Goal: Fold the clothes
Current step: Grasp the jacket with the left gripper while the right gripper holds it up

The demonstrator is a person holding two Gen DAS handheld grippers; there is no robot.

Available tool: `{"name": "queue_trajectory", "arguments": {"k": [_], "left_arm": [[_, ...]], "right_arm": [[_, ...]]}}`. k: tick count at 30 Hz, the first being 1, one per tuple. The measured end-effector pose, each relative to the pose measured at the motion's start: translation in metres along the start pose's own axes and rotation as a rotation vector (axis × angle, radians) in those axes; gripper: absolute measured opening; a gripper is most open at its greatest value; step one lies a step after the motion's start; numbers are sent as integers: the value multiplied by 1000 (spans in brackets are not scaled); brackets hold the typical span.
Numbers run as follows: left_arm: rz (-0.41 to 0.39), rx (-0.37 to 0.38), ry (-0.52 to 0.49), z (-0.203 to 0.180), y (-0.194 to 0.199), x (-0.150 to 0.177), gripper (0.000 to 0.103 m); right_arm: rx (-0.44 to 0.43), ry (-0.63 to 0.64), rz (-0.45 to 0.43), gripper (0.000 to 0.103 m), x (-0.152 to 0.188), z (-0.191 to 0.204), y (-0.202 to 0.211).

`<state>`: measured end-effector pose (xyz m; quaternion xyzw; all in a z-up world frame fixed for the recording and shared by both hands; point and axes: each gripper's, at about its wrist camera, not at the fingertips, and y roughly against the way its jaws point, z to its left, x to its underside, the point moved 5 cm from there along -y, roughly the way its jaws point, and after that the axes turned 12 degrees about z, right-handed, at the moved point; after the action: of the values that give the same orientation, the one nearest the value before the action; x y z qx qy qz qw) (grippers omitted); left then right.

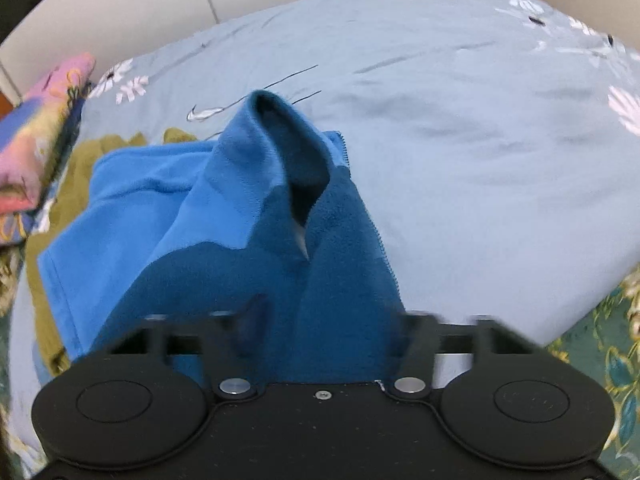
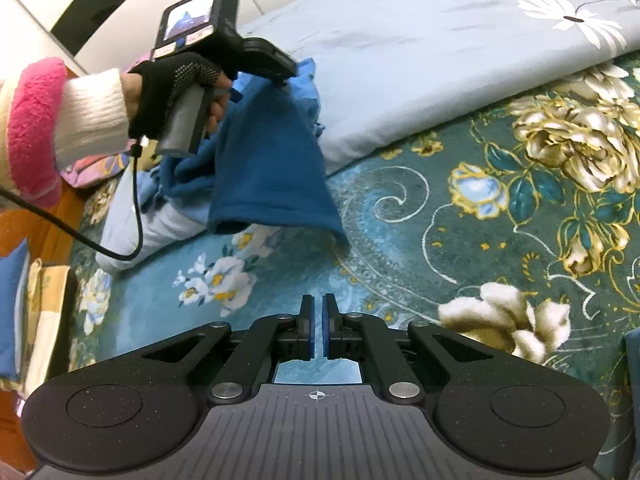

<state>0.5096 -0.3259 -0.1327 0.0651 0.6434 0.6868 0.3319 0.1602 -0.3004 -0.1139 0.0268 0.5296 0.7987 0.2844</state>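
Observation:
A blue fleece jacket point(image 1: 208, 208) with a zipper lies on the pale blue duvet point(image 1: 460, 120). My left gripper point(image 1: 320, 320) is shut on the blue fleece jacket, whose cloth covers the fingers and drapes over the jaws. In the right wrist view the left gripper point(image 2: 280, 68) holds the jacket point(image 2: 272, 168) lifted, with a sleeve hanging down over the bed. My right gripper point(image 2: 318, 332) is shut and empty, hovering low over the floral bedspread point(image 2: 480, 220), apart from the jacket.
An olive garment point(image 1: 76, 176) lies under the jacket. A pink patterned pillow point(image 1: 36, 148) sits at the left. The pale blue duvet point(image 2: 420, 52) lies across the back of the bed. A wooden floor point(image 2: 24, 220) shows at the left.

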Motion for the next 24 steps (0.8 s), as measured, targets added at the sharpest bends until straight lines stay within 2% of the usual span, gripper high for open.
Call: {"name": "queue_trajectory", "arguments": {"k": [3,6,7,12,15,18,20,22,24], "left_arm": [[-26,62,76,19,9,0,9],[-82,199,162,41,42,5,7],[-120,245,156,46,61,9,7],[-311,413,-21,47,169,26,6],[-385,570,-32,46,235,27,6],[-492,696,-57,42,311,30,6],[-575,794,-43,51,366,34,6],[-647,883,12,75,409,43,6],[-721,936,81,109,444,62,6]], "right_arm": [[6,-20,-7,3,-5,-5,2],[7,-35,-30,3,-10,-8,9],[7,-40,-38,3,-12,-8,11],[9,-65,-77,3,-21,-12,22],[-8,-103,-122,3,-24,-14,36],[-6,-111,-178,3,-24,-14,57],[16,-100,-212,3,-23,-15,74],[37,-106,-250,4,-21,-20,92],[61,-127,-295,4,-19,-29,113]]}}
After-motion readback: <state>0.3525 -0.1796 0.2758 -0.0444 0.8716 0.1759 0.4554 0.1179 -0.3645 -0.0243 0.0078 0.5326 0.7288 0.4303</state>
